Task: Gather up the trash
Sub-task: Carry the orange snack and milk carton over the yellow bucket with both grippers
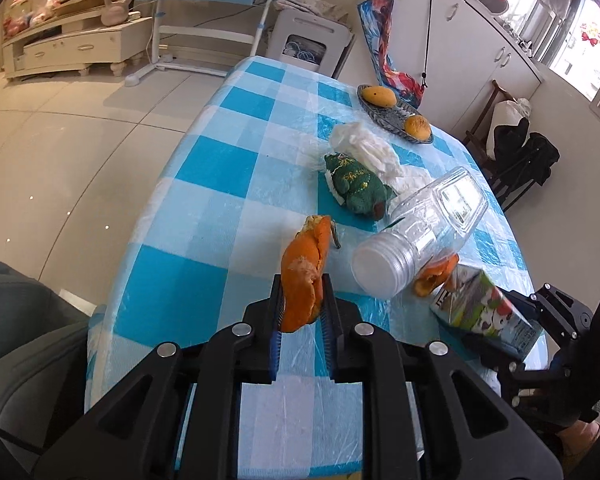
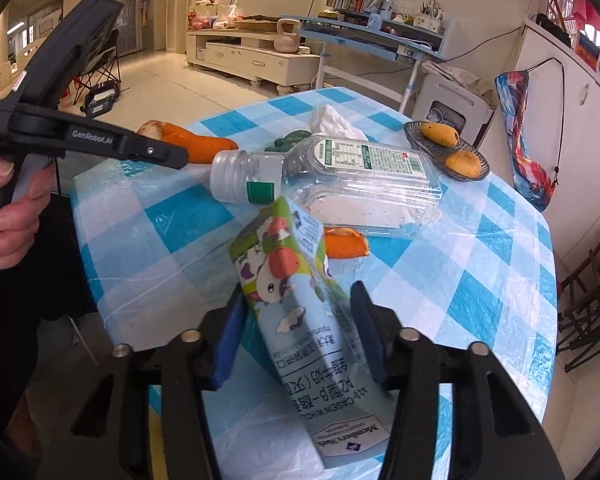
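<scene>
My left gripper [image 1: 302,286] is shut on a curled orange peel [image 1: 300,276], held just above the blue-checked table [image 1: 216,168]. In the right wrist view the same gripper [image 2: 180,156] comes in from the left with the peel [image 2: 210,146] at its tip. My right gripper [image 2: 300,320] is shut on a milk carton [image 2: 288,304] over the table's near edge, a pad against each side. A clear plastic bottle [image 2: 340,176] lies on its side behind the carton. A second orange peel [image 2: 346,242] lies beside the bottle. Crumpled white tissue [image 1: 364,146] lies further back.
A green plush toy [image 1: 356,186] lies by the tissue. A dish with two mangoes [image 1: 396,114] sits at the far right of the table. A grey chair [image 1: 24,340] stands at the left, dark chairs [image 2: 588,304] at the right. A person's hand [image 2: 12,204] grips the left handle.
</scene>
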Available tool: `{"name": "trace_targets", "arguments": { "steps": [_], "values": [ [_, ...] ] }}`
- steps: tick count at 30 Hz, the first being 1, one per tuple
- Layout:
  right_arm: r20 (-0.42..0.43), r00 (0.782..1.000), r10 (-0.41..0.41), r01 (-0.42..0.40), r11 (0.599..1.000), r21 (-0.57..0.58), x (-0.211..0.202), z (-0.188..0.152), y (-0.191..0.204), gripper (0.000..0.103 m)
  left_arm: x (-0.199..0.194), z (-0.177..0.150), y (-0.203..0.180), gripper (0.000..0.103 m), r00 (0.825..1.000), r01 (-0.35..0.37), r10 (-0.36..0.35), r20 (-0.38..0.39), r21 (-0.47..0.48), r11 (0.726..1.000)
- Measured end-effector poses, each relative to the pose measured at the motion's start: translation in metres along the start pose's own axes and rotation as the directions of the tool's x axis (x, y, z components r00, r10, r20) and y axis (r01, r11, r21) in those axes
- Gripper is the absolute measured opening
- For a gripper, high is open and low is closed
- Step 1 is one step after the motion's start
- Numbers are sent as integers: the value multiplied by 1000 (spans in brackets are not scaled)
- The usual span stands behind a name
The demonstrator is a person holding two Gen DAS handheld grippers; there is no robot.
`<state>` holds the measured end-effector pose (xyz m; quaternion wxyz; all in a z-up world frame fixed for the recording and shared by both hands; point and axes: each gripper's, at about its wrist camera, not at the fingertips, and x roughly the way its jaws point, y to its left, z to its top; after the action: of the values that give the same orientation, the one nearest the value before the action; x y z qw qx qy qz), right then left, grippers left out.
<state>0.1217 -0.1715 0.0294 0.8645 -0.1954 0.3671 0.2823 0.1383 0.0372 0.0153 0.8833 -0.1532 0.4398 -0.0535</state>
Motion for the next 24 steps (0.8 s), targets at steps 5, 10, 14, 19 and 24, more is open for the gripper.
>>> {"name": "trace_targets", "arguments": {
  "steps": [5,10,14,19,24],
  "values": [
    [28,998,47,-50,995,90,-11,-1,-9,29,-22,-15,7,16,998,3,-1,55,-47,999],
    [85,990,115,-128,975,183,-28,-5,-13,29,-39,-32,10,16,996,11,-5,93,-65,998],
    [135,979,150,-180,951,250,-41,-10,-15,29,-44,-42,11,16,996,9,-3,87,-65,998],
    [166,970,176,-220,930,296,-51,-18,-8,29,-50,-51,14,14,996,4,2,91,-58,998],
    [169,963,212,-256,914,314,-56,-27,5,29,-47,-54,10,14,998,-18,19,65,-18,1000]
  ]
}}
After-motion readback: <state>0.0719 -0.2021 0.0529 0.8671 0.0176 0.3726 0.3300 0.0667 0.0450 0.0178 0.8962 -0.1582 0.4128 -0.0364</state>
